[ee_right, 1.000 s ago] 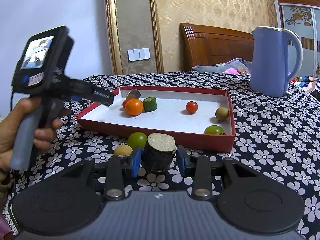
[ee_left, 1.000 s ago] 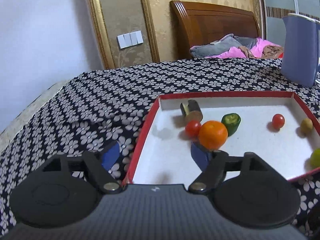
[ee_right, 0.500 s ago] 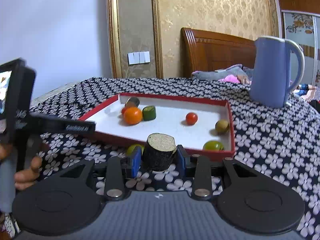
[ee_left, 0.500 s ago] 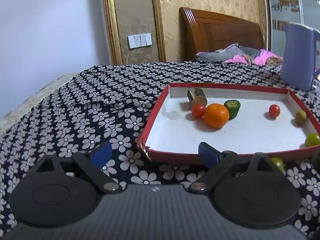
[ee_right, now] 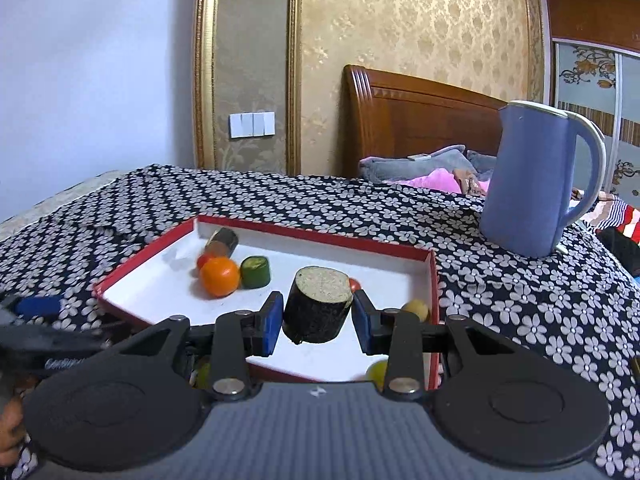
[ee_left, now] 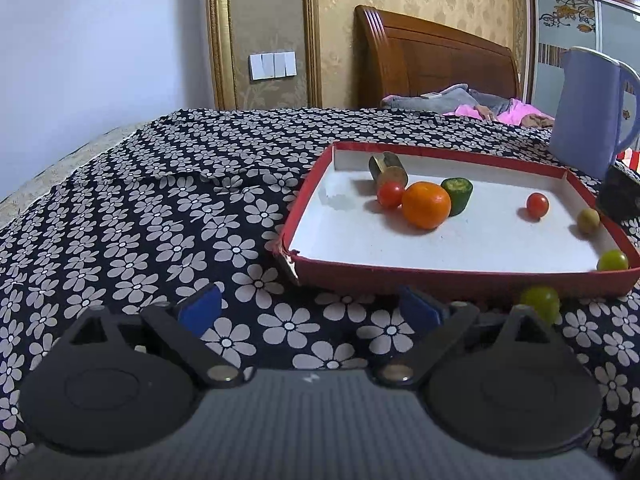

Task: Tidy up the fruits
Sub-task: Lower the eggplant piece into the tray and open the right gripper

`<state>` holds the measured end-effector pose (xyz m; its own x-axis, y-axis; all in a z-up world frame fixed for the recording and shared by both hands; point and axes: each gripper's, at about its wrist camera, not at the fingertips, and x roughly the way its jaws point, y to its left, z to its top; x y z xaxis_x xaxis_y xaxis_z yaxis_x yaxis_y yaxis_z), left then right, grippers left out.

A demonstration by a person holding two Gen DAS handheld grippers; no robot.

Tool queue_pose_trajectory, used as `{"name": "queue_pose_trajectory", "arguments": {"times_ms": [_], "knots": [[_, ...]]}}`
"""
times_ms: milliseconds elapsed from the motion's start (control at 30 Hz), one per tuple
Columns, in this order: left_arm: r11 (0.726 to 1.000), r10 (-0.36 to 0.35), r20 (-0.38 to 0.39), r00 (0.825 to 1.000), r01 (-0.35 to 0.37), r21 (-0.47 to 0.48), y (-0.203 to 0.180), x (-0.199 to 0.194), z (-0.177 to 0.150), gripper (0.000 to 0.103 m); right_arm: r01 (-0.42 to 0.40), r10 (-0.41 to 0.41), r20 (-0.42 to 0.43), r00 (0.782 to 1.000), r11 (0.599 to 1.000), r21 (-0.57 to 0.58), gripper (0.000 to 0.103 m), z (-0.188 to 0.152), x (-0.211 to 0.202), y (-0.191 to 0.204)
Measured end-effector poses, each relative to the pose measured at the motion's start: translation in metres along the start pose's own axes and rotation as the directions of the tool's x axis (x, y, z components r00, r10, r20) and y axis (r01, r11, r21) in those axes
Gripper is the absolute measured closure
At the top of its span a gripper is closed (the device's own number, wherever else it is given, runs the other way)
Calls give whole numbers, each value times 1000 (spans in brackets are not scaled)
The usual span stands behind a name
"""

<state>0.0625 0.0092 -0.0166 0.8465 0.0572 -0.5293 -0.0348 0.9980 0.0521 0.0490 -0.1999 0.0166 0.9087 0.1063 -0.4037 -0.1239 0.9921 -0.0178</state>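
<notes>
Right tongs (ee_right: 316, 322) pinch a dark stub (ee_right: 318, 310) — pale speckled cut top; left tongs (ee_left: 310, 310) spread wide.

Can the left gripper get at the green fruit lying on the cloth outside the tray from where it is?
Probably yes. The left gripper is open and empty above the cloth, and the green fruit lies just to its right against the red tray's front wall, uncovered.
</notes>
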Motion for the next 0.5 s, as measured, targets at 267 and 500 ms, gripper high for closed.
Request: {"name": "queue_pose_trajectory", "arguments": {"times_ms": [267, 500], "knots": [[1000, 6, 17, 1000, -6, 3, -1, -1, -3, 4, 47, -46, -42, 998, 999, 20, 67, 19, 39, -9], [1000, -9, 11, 1000, 10, -21, 2, 0, -3, 0, 119, -117, -79, 990, 992, 29, 66, 19, 74, -12]]}}
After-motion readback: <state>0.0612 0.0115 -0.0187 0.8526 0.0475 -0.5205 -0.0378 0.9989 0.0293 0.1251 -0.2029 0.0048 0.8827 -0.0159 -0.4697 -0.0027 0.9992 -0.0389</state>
